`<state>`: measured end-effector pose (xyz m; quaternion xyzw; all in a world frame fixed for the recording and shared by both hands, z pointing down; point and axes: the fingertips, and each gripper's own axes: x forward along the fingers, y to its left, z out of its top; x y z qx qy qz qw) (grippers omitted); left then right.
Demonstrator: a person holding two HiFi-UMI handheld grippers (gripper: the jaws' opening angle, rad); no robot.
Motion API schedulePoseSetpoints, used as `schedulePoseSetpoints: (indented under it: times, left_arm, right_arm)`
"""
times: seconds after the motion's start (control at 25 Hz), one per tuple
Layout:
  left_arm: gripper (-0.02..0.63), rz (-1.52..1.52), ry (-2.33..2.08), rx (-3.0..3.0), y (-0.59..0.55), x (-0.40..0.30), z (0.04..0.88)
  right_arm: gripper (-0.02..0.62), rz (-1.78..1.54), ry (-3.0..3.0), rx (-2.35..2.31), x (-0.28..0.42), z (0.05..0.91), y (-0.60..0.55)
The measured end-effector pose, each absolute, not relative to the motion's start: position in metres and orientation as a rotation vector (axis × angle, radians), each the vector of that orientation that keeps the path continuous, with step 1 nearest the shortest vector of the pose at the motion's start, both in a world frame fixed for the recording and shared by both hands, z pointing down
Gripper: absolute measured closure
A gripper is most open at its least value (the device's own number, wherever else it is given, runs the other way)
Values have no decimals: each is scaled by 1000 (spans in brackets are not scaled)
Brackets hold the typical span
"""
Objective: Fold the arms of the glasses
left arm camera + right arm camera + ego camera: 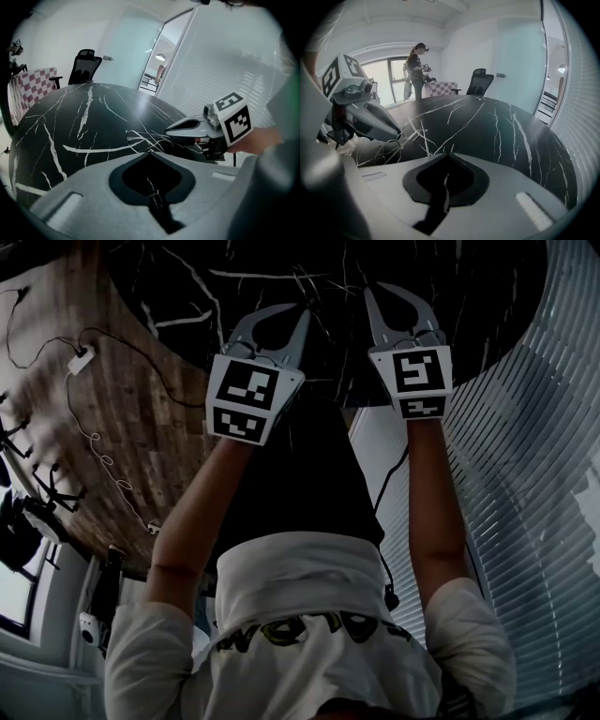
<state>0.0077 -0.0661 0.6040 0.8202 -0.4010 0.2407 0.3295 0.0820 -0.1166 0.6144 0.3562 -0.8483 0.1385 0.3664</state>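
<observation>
"While both sets of jaws are pressed together on nothing, where are the glasses (140, 137)?"

"On the dark marble table (70, 122), just past the tips of the left gripper (149, 153), with the right gripper (447, 155) near on their right."

"How will they handle?"

"It's a thin wire frame, so probably light, springy and easily bent, and it may skid on polished stone. I'd steady the front near a hinge and push each arm inward."
</observation>
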Motion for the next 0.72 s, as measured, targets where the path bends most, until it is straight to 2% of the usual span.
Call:
schedulePoseSetpoints:
  times: [0.72]
  left_arm:
    - [606,621,-1035,2171,-64,24,602]
  right_arm:
    - [594,456,-2250,839,49,612,-70]
